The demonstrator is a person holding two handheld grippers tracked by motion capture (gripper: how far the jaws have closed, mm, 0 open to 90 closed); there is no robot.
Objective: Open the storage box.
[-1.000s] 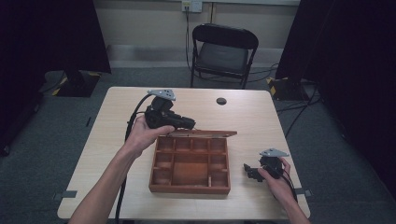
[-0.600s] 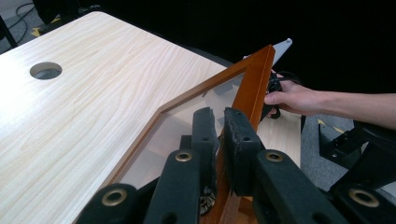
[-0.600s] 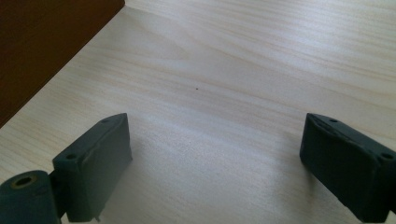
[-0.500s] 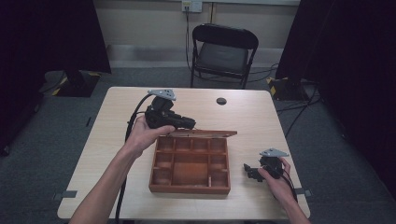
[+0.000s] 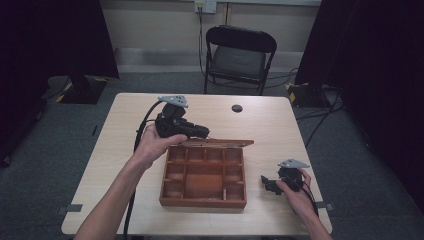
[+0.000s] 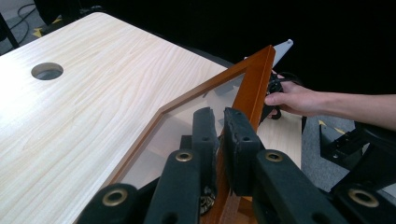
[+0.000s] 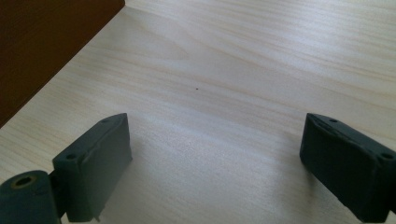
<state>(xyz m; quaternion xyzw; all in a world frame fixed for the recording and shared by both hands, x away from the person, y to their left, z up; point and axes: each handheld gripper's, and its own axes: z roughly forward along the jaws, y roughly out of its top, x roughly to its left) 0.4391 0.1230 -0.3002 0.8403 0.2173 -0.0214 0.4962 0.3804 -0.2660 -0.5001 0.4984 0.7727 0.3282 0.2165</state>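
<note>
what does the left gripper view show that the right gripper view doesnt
Left gripper view: the left gripper shut on the wooden frame of the box's glazed lid, a round hole in the table, and farther off a hand on the other gripper.

Right gripper view: the right gripper with its jaws wide apart over bare table, nothing between them, and the dark brown side of the wooden box at upper left.

Both: the pale wood-grain table and a part of the same box.
</note>
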